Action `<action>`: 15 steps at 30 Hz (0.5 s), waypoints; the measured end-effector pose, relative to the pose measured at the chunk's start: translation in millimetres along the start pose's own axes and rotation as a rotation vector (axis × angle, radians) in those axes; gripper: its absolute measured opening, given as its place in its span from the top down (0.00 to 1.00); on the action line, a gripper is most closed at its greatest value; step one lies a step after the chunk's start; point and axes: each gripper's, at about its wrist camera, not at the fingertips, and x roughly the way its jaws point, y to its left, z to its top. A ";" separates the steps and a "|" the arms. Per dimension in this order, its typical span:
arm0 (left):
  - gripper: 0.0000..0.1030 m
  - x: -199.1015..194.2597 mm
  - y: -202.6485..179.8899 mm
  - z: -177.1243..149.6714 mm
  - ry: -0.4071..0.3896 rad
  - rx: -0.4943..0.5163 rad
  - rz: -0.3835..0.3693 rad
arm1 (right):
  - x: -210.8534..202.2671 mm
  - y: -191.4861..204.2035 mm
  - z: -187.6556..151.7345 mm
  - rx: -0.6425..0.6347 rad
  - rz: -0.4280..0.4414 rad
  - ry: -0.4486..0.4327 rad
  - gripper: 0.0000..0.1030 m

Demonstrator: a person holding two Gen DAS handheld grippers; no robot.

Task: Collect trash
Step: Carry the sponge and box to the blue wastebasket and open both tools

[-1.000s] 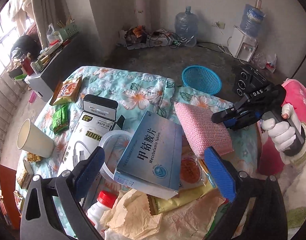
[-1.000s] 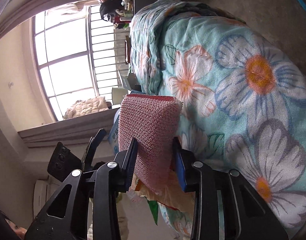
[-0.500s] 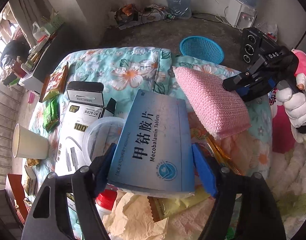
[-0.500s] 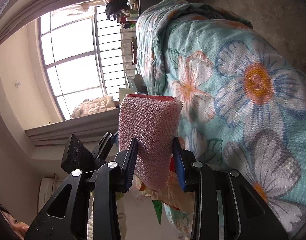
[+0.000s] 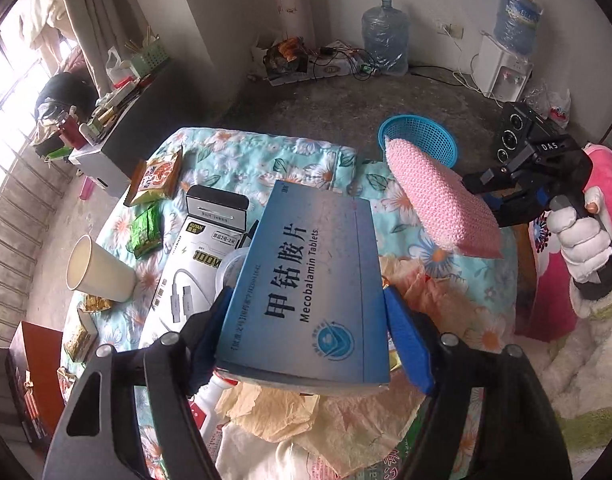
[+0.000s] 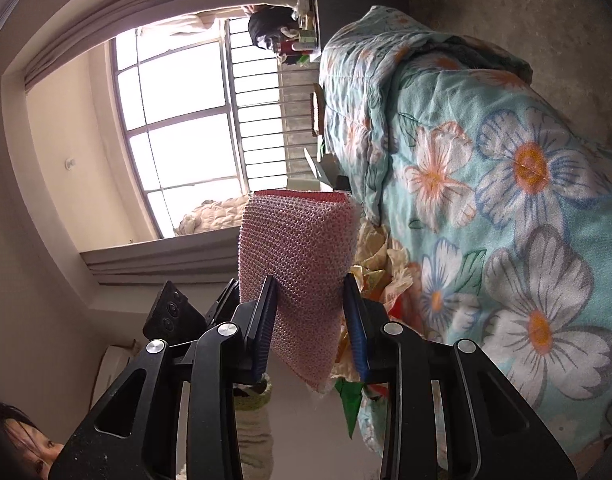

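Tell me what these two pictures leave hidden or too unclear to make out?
- Clear tub, left wrist view: mostly behind the blue tablet box held in the left claw.
- Red-capped bottle, same view: cap hidden under the box.
- Blue basket: its inside is partly screened by the pink sponge.
- Right wrist view: the sponge hides the box.

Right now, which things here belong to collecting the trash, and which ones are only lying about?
Job:
- tablet box, clamped in left gripper
- pink sponge, clamped in right gripper
- blue basket

Lying about:
- paper cup
- water jug
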 end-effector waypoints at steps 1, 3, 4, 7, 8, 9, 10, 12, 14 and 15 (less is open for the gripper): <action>0.30 -6.1 -0.2 0.1 -0.011 -0.015 0.000 | -4.4 1.8 -2.0 -0.001 0.016 -0.002 0.70; 0.30 -17.7 -2.4 1.9 -0.033 -0.045 -0.006 | -13.9 6.9 -6.1 -0.006 0.047 -0.012 0.70; 0.30 -23.0 -3.7 3.4 -0.046 -0.059 -0.009 | -20.0 9.8 -7.7 -0.011 0.057 -0.023 0.70; 0.30 -33.1 -9.6 14.5 -0.081 -0.099 -0.028 | -43.2 17.5 -8.3 -0.024 0.079 -0.074 0.70; 0.30 -33.8 -12.7 20.8 -0.090 -0.111 -0.034 | -55.6 15.4 -9.1 -0.025 0.083 -0.096 0.70; 0.30 -33.5 -15.9 28.3 -0.101 -0.123 -0.047 | -67.5 13.8 -8.3 -0.022 0.087 -0.122 0.70; 0.30 -31.7 -20.1 37.9 -0.111 -0.134 -0.058 | -82.6 8.4 -9.0 -0.015 0.088 -0.151 0.70; 0.30 -22.4 -31.2 60.5 -0.124 -0.144 -0.077 | -110.4 0.9 -5.4 -0.006 0.065 -0.226 0.70; 0.30 -5.3 -46.0 87.3 -0.125 -0.147 -0.118 | -139.7 -5.8 0.2 0.000 0.011 -0.321 0.70; 0.30 6.8 -54.8 102.2 -0.117 -0.144 -0.129 | -153.5 -8.7 3.9 0.007 -0.021 -0.374 0.70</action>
